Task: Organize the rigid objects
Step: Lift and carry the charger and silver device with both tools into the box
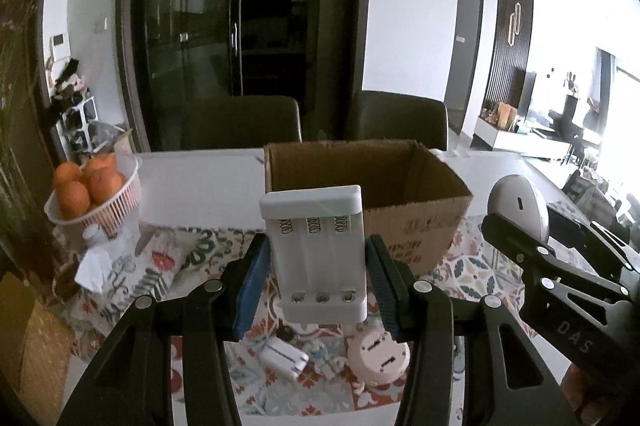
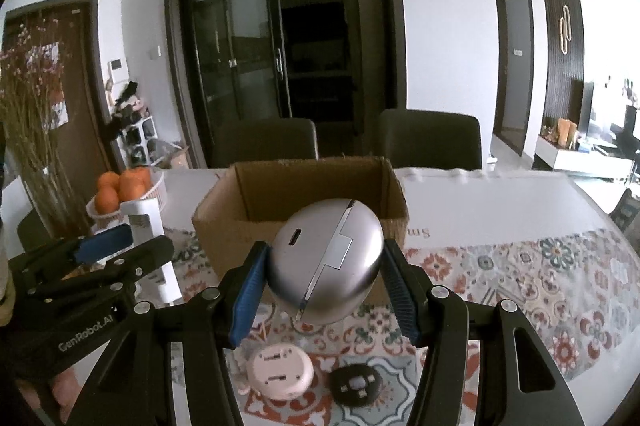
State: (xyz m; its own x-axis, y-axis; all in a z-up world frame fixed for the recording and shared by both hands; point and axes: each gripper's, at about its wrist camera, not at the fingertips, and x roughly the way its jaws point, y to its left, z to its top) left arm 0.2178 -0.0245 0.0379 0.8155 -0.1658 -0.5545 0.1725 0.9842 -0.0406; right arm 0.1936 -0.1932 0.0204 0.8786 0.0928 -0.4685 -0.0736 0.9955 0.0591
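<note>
My left gripper (image 1: 316, 286) is shut on a white battery charger (image 1: 320, 254), held upright above the patterned mat, just in front of the open cardboard box (image 1: 416, 230). My right gripper (image 2: 326, 290) is shut on a silver egg-shaped case (image 2: 326, 258), also held above the mat before the cardboard box (image 2: 224, 226). The right gripper shows at the right of the left wrist view (image 1: 560, 266); the left gripper shows at the left of the right wrist view (image 2: 100, 258). On the mat below lie a pink round plug (image 1: 378, 356), also seen in the right wrist view (image 2: 280, 370), a small white adapter (image 1: 284, 354) and a black round piece (image 2: 356, 384).
A white basket of oranges (image 1: 96, 198) stands at the left on the white table (image 1: 200, 182). Two dark chairs (image 1: 400, 118) stand behind the table. Dried flowers (image 2: 28, 106) rise at the far left. A wicker object (image 1: 36, 342) sits at the lower left.
</note>
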